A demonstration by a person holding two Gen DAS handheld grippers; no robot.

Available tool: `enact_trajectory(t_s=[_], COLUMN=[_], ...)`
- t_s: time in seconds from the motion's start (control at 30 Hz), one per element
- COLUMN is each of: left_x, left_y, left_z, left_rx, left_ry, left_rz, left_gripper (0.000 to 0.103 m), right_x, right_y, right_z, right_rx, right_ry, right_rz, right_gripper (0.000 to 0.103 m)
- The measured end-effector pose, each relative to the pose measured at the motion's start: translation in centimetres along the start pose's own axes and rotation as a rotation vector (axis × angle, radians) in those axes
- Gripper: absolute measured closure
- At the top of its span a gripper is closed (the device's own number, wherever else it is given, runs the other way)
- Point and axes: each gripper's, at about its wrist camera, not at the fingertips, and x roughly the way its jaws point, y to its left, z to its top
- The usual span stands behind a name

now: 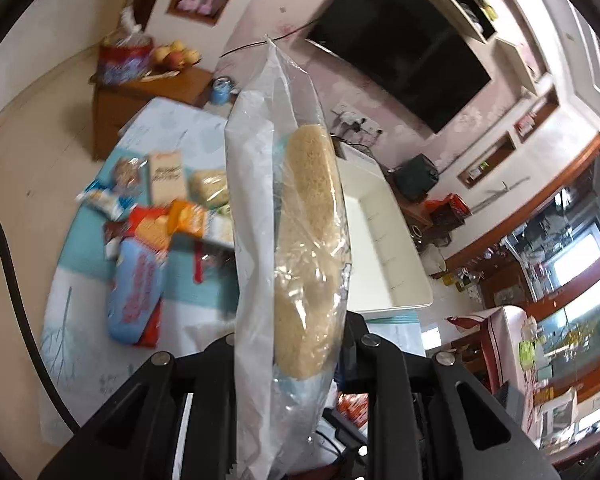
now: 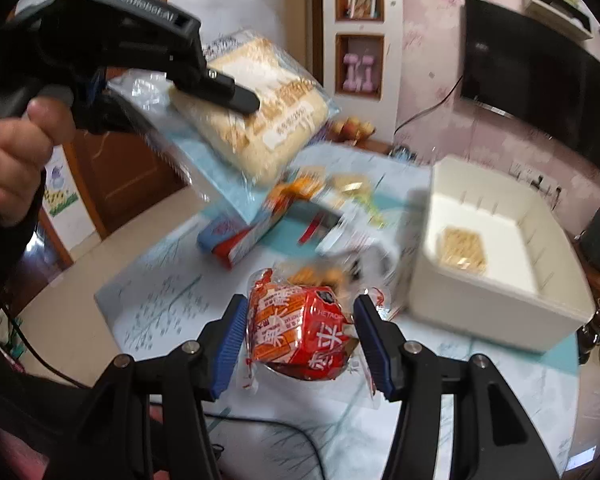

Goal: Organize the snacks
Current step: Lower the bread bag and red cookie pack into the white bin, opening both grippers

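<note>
In my left gripper (image 1: 296, 344) I hold a clear bag of dry noodles (image 1: 296, 216), lifted high above the table (image 2: 160, 300); the jaws are pressed on the lower part of the bag, and it stands almost upright between them. My right gripper (image 2: 300, 340) has a red snack packet (image 2: 300, 332) between its blue pads (image 2: 230, 340). The pads seem to touch both sides of the packet, so I judge it is gripped, low over the near edge of the table. The white bin (image 2: 492, 300) stands at the right edge of the table, and one noodle block (image 2: 462, 250) lies already inside it. The other snacks (image 2: 300, 208) are in a heap near the middle of the table. I think the step now is to bring both items to the bin. To do it well, I should move one gripper at a time, lower each packet inside the walls before I release, and put the noodle bag flat beside the block, because the bag is soft and may slip.
</note>
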Motion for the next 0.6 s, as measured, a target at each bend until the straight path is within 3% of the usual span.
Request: enact_trajectory(t_s=[0.33,0.6], left_x=[4.2,9.5], left_y=[-6.6,-10.9], left_z=[2.8,3.9], left_rx=[0.128,0.226], left_ry=[-0.018,-0.006], left_rz=[-0.068,-0.105], left_gripper=[0.083,0.083], right_x=[-2.1,-1.7], right_y=[-6.8,-13.2], right_z=[3.8,5.0], right_rx=[0.085,0.168], right_ry=[-0.155,-0.218], right_rz=[-0.173,-0.338], right_gripper=[0.048,0.048])
